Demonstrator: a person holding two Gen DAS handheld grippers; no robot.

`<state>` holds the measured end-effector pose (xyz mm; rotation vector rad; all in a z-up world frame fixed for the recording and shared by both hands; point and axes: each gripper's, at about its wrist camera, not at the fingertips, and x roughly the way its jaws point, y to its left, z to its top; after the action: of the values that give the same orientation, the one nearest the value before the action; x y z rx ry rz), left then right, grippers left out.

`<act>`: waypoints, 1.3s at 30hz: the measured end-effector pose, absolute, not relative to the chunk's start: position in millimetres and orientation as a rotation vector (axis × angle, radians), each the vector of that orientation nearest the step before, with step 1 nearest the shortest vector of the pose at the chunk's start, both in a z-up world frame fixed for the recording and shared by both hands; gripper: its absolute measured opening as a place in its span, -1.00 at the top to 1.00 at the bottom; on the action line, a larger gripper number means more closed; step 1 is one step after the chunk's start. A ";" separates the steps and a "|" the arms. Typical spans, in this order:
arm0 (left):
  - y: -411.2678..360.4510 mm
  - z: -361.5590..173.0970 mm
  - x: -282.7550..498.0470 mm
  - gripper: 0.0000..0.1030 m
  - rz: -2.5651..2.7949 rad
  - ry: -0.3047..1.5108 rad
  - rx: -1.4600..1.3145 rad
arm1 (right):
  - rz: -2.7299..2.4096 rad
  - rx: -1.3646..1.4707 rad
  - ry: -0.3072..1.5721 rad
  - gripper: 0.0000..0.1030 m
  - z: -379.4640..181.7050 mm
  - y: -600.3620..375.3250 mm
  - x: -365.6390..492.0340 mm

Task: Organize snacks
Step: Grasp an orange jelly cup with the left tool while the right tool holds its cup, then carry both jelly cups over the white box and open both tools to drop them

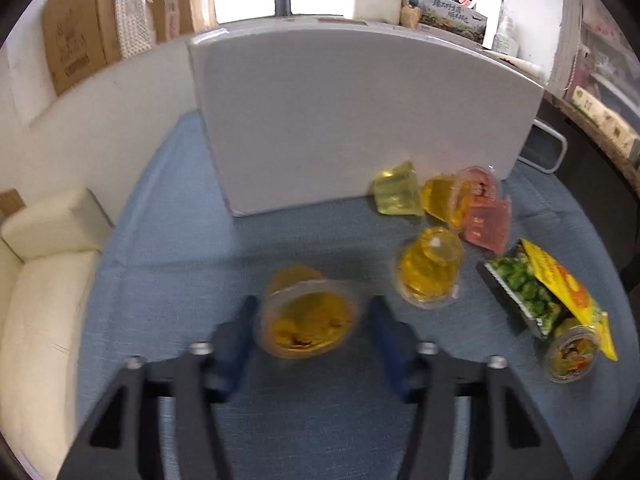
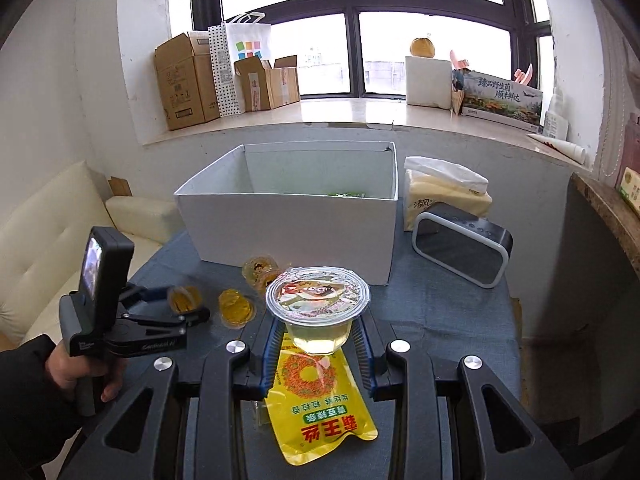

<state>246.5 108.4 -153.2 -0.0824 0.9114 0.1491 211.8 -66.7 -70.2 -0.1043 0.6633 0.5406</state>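
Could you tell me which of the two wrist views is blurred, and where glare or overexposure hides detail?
Left wrist view: motion-smeared, worst on the orange jelly cup between the left gripper fingers; window panes blown out white. Right wrist view: sharp; the window is overexposed, and the foil lid of the clear jelly cup in the right gripper reflects it, hiding part of the print.
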 end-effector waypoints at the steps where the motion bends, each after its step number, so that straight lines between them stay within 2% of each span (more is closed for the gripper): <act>1: 110.4 -152.4 245.9 0.06 0.141 0.917 -0.102 | 0.544 -0.104 0.665 0.32 -71.0 -65.9 211.2; 10: 111.9 -132.6 236.0 0.07 0.157 0.912 -0.118 | 0.554 -0.103 0.677 0.32 -74.3 -59.6 207.7; 22: 102.5 -50.2 247.4 0.07 0.124 0.792 -0.096 | 0.551 -0.091 0.649 0.32 -51.2 -47.8 230.4; 32: 122.0 25.6 301.8 0.07 0.095 0.708 -0.080 | 0.520 -0.085 0.609 0.32 -7.3 -23.8 303.7; 39: 139.3 27.7 352.9 0.07 0.071 0.744 -0.090 | 0.525 -0.107 0.639 0.32 -3.9 -6.2 352.8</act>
<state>352.9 139.3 27.7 -0.0898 0.7439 0.0706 352.8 -6.2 -3.9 -0.1068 0.6386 0.5254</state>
